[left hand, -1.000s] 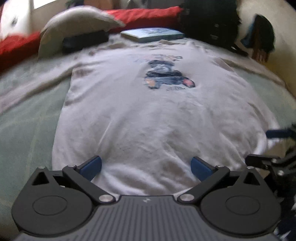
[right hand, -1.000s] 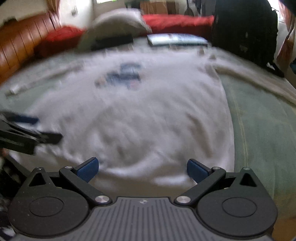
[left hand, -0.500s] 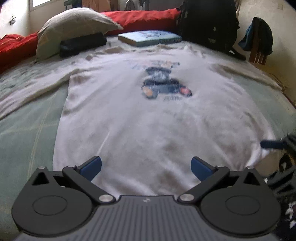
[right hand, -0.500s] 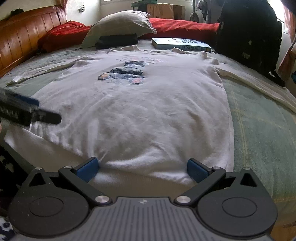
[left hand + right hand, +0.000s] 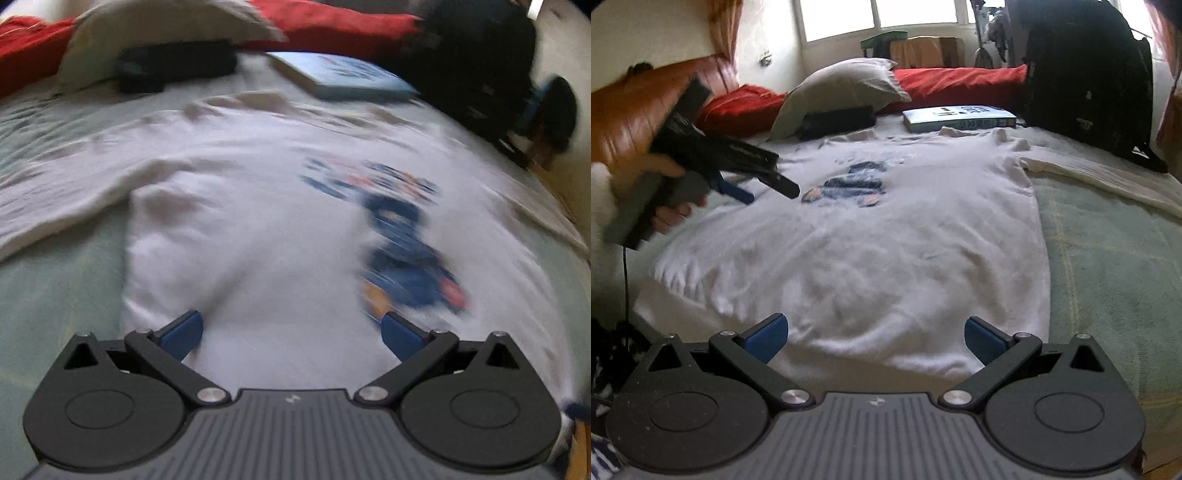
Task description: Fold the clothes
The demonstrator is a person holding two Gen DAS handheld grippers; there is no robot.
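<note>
Left gripper (image 5: 291,328) has swung up over the spread-flat sweatshirt (image 5: 871,240) toward its left sleeve (image 5: 66,195); both grippers' fingers are spread, empty. Right gripper (image 5: 875,336) waits at the hem. Probably sleeve-fold next: pinch it.

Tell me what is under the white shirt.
The shirt lies flat on a green blanket, which shows along its sides. Whatever lies beneath the shirt's middle is covered and cannot be seen.
</note>
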